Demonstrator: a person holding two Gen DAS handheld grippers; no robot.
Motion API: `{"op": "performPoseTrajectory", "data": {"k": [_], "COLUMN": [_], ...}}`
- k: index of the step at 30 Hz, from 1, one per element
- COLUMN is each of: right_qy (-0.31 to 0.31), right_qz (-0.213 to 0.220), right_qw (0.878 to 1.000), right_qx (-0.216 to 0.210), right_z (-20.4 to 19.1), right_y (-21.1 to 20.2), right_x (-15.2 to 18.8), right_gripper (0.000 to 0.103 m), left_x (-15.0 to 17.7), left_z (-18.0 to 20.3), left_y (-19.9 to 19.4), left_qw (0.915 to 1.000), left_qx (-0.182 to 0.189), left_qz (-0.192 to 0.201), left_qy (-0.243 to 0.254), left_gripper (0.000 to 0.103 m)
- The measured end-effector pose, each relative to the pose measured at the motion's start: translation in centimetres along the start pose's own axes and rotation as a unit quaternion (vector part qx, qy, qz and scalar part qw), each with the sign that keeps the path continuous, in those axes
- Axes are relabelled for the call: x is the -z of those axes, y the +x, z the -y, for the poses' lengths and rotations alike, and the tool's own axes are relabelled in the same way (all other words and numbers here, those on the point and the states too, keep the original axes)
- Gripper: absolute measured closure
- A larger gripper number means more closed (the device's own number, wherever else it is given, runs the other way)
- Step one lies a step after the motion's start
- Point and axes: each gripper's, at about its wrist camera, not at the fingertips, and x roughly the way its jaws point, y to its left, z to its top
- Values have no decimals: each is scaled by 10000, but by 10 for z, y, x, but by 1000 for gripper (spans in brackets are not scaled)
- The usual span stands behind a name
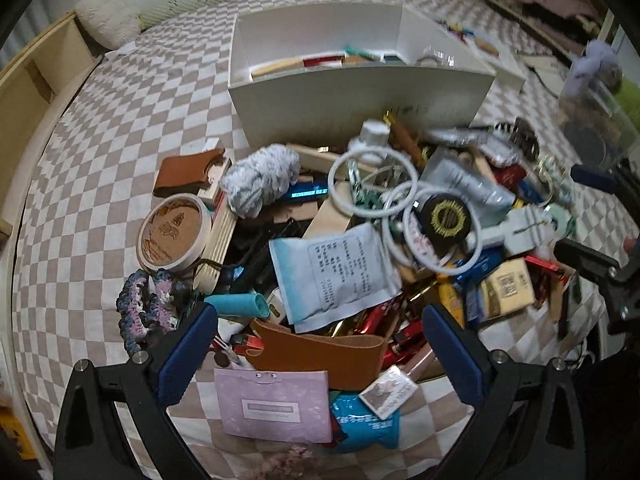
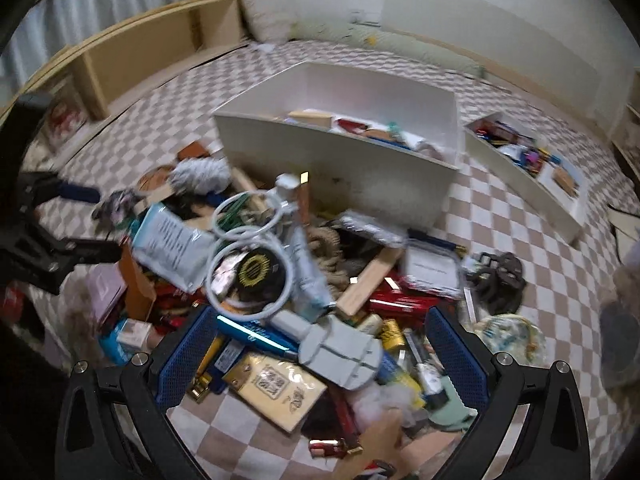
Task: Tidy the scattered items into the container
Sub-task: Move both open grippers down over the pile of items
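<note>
Fingers of the right gripper (image 2: 320, 360), spread wide and empty, straddle the flat grey plastic tool (image 2: 340, 354), whose long axis runs obliquely toward the open white rectangular container (image 2: 340, 160).

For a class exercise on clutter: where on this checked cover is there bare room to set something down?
Bare checked cover lies left of the white container, and between it and the second white tray. The pile before the container is crowded. Both claws, left and right, hang open over it.

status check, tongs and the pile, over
Left tongs open, empty, over pile's near edge. Right tongs open, empty. White box behind pile, few items inside. White cable looped across the top.
</note>
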Motion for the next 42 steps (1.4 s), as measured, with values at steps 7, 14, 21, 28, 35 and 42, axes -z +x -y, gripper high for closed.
{"op": "performPoseTrajectory", "data": {"k": [7, 14, 21, 28, 35, 42], "right_qy": [-484, -531, -260, -470, -558, -672], "right_qz": [-227, -222, -451, -805, -953, -1083], "right_qw": [9974, 9916, 9881, 9880, 9880, 9876], "right_qx": [-479, -1156, -1450, -1232, -1084, -913], "right_z": [-19, -30, -24, -33, -40, -41], "right_y": [28, 38, 64, 87, 105, 107], "right_x": [0, -10, -17, -21, -27, -31], "right_gripper": [0, 0, 0, 0, 0, 13], "left_x": [4, 3, 4, 5, 7, 6], "left_z": [13, 18, 20, 7, 0, -14], "left_y": [19, 18, 22, 34, 36, 37], "left_qw": [9988, 9984, 9980, 9969, 9964, 9966], "left_qx": [1, 211, 215, 159, 179, 195], "left_qz": [-347, -411, -489, -759, -823, -722], "left_qy": [351, 317, 341, 95, -112, -353], "left_gripper": [0, 0, 0, 0, 0, 0]}}
